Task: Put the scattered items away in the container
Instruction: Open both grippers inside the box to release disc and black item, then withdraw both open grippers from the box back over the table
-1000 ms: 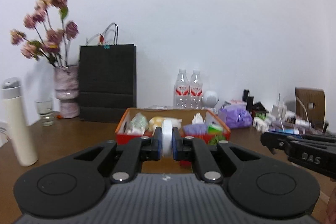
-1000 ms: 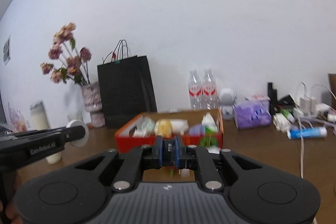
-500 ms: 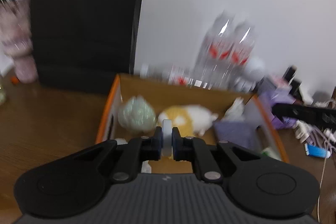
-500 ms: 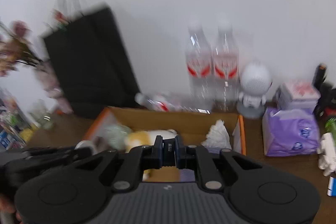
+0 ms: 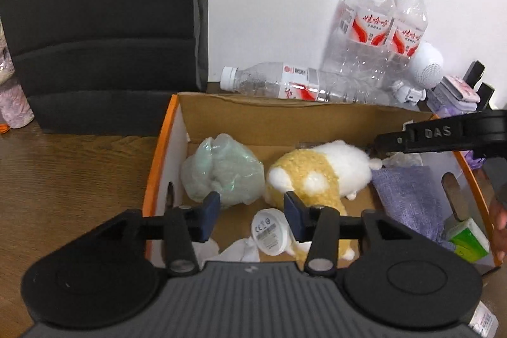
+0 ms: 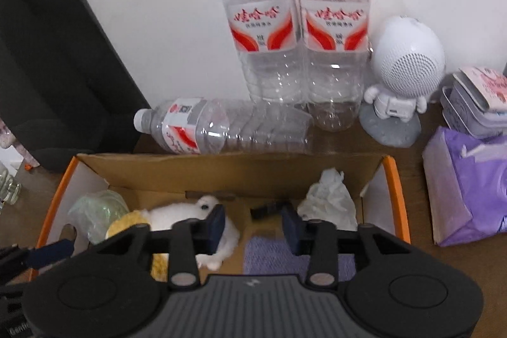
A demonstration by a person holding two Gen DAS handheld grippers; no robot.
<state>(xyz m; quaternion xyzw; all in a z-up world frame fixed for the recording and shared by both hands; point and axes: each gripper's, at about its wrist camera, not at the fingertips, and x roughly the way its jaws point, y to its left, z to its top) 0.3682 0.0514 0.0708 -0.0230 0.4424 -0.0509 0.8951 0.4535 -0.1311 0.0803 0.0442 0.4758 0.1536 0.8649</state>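
The brown cardboard box with an orange rim [image 5: 164, 129] shows white inner side walls. At its twelve o'clock, clear plastic bottles [image 6: 263, 30] carry red-and-white labels. Inside: yellow-and-white plush toy [image 5: 320, 176], lilac towel [image 5: 408, 195].

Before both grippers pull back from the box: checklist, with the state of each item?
1. Left gripper released: ok. Its jaws have just been opening; the white disc is between them, pads off it.
2. Right gripper released: ok. Its jaws have just been opening, nothing between them.
3. Disc inside the box: ok.
4. Disc at rest: cannot tell.
5. Small black item in the box: ok, beyond the right gripper.
6. Table tidied: not ok. A lying bottle and a purple pack remain outside.
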